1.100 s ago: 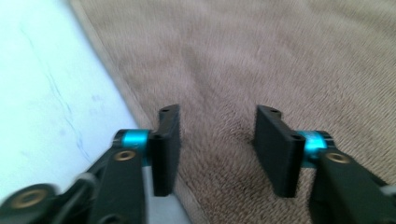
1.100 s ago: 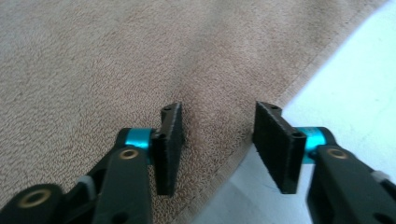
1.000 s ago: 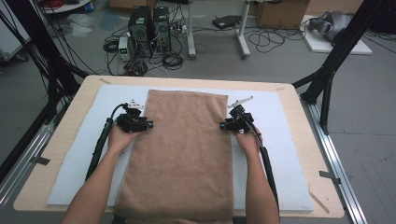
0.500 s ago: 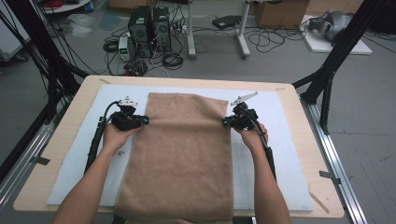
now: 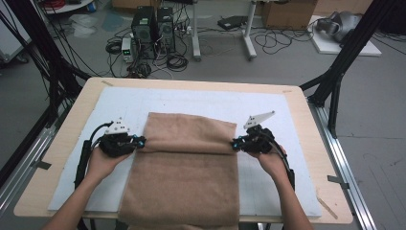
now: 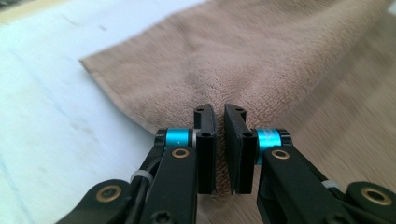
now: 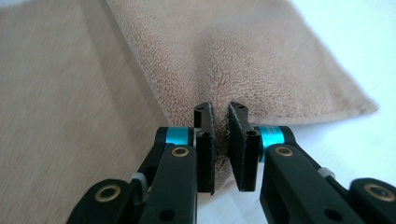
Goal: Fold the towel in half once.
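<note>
My towel (image 5: pixel 184 177) lies in the lower middle of the high view, on the white mat (image 5: pixel 282 112) that covers the wooden worktop (image 5: pixel 306 103). Its long axis runs from the bottom edge of the frame up toward the centre, and its near end hangs past the worktop's front edge. The far part is folded over toward me, so a second layer lies across the upper portion, with the fold line forming the towel's top edge in the frame.

My left claw (image 5: pixel 140 142) sits at the towel's left edge, at the near edge of the folded layer, and my right claw (image 5: pixel 235 143) sits at the matching spot on the right edge. They are level with each other, jaws pointing inward toward one another.

The left claw view brings out what the high view cannot: my left claw (image 6: pixel 219 140) is clamped on a pinch of terry cloth, which puckers up between the nearly closed jaws, and a towel corner (image 6: pixel 86 61) lies flat on the mat at the upper left. The right claw view shows my right claw (image 7: pixel 220 140) clamped on the cloth the same way, the pile bunching above the jaws, with another corner (image 7: pixel 369 106) at the right.
</note>
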